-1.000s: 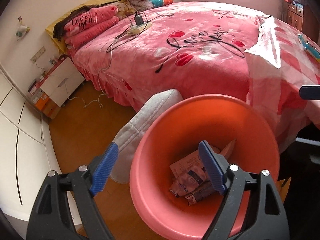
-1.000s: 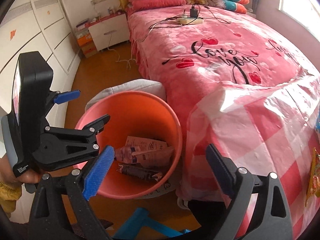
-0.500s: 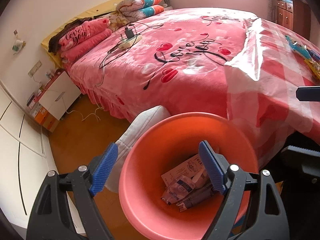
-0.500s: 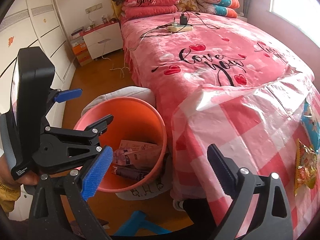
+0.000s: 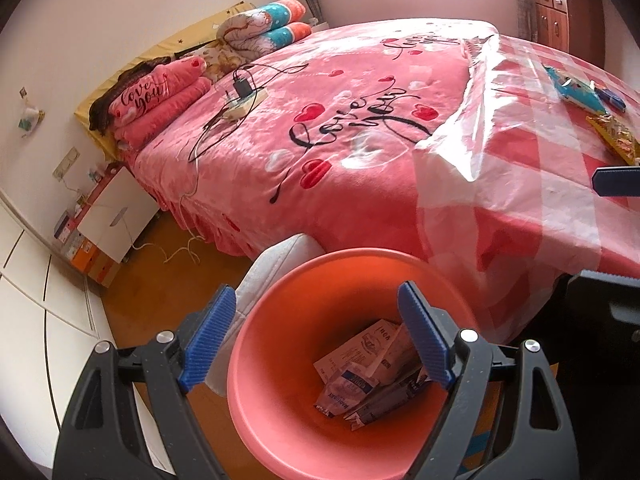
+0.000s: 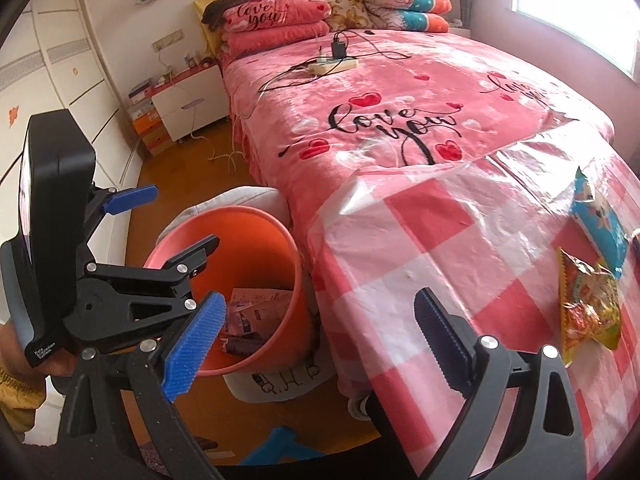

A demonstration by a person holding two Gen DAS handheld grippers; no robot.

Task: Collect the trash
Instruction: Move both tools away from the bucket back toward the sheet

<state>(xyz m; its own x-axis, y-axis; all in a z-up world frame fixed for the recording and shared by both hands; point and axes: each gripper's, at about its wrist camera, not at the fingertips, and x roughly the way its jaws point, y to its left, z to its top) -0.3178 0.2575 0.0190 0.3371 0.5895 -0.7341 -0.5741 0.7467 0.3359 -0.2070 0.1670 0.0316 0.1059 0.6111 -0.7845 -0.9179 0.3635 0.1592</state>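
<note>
An orange bin (image 5: 280, 320) stands on the floor by the bed, with crumpled wrappers (image 5: 360, 376) at its bottom. My left gripper (image 5: 316, 336) hovers open above the bin's mouth, nothing between its blue pads. In the right wrist view the left gripper (image 6: 168, 224) shows over the bin (image 6: 256, 232), a hand holding it. My right gripper (image 6: 320, 344) is open and empty, above the edge of the checkered plastic sheet (image 6: 400, 240). On that sheet lie a yellow snack packet (image 6: 588, 308) and a blue packet (image 6: 600, 220), to the right of the right gripper.
The pink bed (image 5: 340, 128) carries a power strip with cables (image 5: 244, 104) and folded blankets. A grey cushion (image 5: 276, 264) leans behind the bin. A white nightstand (image 6: 184, 108) and wardrobe doors (image 5: 32, 300) line the left side. A blue object (image 6: 276, 444) lies on the floor.
Both grippers have drawn back and risen from the bin, which now sits lower and smaller in view. The snack packets on the checkered sheet have come into view.
</note>
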